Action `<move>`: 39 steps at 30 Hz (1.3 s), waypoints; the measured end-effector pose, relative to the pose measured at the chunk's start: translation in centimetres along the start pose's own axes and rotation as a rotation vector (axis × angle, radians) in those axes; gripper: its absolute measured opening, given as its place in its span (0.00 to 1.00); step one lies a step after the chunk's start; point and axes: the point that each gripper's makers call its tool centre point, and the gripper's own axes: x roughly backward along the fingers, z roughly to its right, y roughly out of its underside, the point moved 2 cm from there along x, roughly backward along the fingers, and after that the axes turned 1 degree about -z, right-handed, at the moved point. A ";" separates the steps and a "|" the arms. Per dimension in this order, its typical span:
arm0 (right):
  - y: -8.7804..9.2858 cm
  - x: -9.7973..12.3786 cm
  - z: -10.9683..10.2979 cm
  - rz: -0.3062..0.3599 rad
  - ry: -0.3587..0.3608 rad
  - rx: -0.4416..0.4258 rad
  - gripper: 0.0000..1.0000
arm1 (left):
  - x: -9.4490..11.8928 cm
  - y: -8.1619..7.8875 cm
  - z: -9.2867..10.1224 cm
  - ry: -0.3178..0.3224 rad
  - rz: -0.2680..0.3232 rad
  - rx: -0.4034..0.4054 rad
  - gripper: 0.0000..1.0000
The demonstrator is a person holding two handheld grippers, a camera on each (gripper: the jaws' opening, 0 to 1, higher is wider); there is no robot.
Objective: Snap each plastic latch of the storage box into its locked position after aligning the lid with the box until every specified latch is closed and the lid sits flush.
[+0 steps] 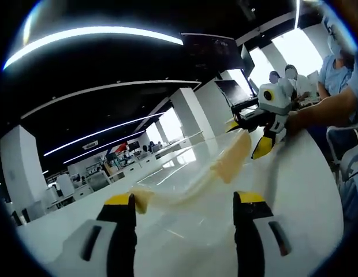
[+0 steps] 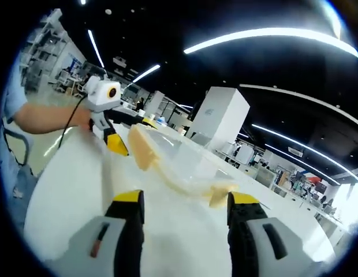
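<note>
A clear storage box (image 2: pixel 179 156) with its lid on lies on a glossy white desk (image 2: pixel 75 190) in an open-plan office, flanked end to end by two hand-held grippers. Two cream plastic latches can be counted: one (image 2: pixel 143 147) at the far end in the right gripper view, one (image 2: pixel 220 193) close to that view's jaws; in the left gripper view they appear as a pale flap (image 1: pixel 234 158) further off and a smaller one (image 1: pixel 141 199) by the near jaw. Whether either is already snapped down cannot be told. The left hand-held gripper (image 1: pixel 185 202) has its yellow-tipped jaws spread, holding nothing, with the box's end just ahead. The right hand-held gripper (image 2: pixel 185 199) is likewise spread wide and empty at the opposite end. The placement suggests one gripper works each end, perhaps so the box is steadied while a latch is pressed. Several people (image 1: pixel 291 78) sit at the desk's far side.
</note>
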 end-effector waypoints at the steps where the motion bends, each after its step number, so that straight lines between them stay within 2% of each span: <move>1: -0.1 0.1 -0.4 0.001 0.000 -0.001 0.56 | 0.0 0.0 0.0 0.000 -0.001 -0.001 0.68; 9: -0.3 0.4 -0.9 -0.001 0.000 -0.003 0.55 | 0.1 -0.1 0.0 -0.008 -0.012 0.012 0.66; 21: -0.2 0.1 -0.3 -0.008 0.000 -0.007 0.54 | 0.1 0.0 0.3 -0.021 -0.041 0.022 0.64; 39: -0.2 0.3 -0.5 -0.009 0.003 -0.006 0.53 | 0.0 0.0 0.5 -0.026 -0.048 0.047 0.63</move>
